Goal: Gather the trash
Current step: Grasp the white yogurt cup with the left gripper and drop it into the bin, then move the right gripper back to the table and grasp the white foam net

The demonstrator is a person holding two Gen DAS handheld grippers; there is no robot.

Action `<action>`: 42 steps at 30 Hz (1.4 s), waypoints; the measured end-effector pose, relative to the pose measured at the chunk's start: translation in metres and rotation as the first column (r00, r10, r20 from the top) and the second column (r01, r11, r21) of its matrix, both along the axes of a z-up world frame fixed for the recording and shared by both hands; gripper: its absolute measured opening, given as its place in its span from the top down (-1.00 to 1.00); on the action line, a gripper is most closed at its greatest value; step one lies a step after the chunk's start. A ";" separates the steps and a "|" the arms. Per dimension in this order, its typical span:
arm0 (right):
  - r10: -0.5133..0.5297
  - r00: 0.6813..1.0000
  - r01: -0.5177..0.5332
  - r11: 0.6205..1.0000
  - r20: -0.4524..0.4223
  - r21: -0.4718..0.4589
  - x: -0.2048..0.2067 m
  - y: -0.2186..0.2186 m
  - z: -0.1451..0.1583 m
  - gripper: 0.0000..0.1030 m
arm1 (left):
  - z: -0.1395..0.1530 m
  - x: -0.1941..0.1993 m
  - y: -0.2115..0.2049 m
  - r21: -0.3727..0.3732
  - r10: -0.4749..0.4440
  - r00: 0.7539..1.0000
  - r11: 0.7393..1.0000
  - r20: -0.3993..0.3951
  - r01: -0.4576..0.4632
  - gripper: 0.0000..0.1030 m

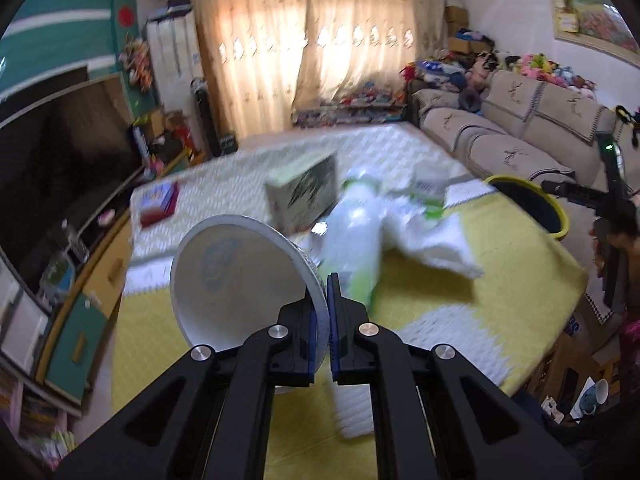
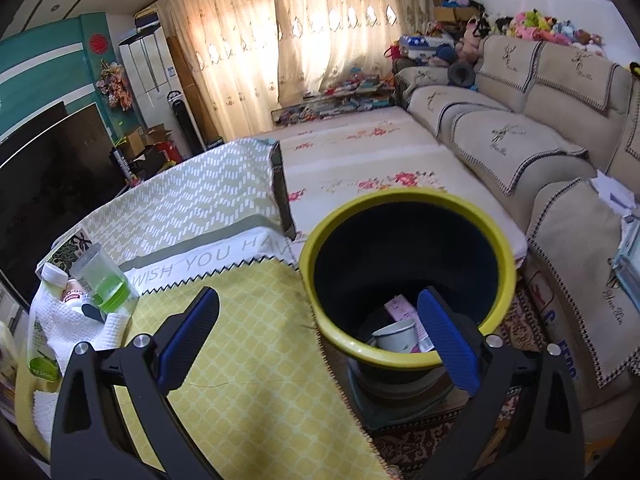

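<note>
White paper bowl [image 1: 240, 280]: my left gripper [image 1: 322, 320] pinches its rim for binning; right gripper [image 2: 320, 336] gapes empty near the yellow-rimmed bin [image 2: 408, 208].

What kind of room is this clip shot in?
Most likely a home living room: a long sofa with plush toys along its back, a television on a low cabinet, and curtains across a wide window.

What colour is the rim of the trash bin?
Yellow, around a dark inside. The trash bin shows best in the right wrist view.
</note>
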State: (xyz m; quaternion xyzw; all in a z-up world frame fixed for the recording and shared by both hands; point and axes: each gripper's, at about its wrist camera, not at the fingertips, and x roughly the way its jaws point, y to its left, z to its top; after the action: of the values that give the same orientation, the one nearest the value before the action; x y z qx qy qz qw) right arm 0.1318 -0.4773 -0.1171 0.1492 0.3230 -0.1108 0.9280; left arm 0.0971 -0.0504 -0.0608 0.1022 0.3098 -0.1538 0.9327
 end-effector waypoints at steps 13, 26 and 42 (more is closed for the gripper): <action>-0.168 0.984 0.172 0.982 0.056 -0.077 -0.051 -0.051 0.016 -0.84 | 0.040 0.023 -0.165 -0.055 -0.355 0.935 0.933 0.003 0.354 0.89; -0.320 0.945 0.322 0.947 0.059 -0.019 -0.093 -0.118 -0.001 -0.84 | 0.015 0.077 -0.376 -0.086 -0.592 0.800 0.806 -0.102 0.586 0.88; -0.349 0.937 0.348 0.937 0.023 0.010 -0.093 -0.140 -0.017 -0.84 | -0.028 0.136 -0.468 -0.052 -0.505 0.848 0.862 -0.159 0.504 -0.12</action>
State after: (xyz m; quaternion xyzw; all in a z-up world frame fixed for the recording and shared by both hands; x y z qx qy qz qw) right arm 0.0383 -0.6175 -0.1339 0.2083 0.2804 -0.2705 0.8971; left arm 0.2335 -0.5183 -0.0884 0.1629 0.3484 -0.4024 0.8308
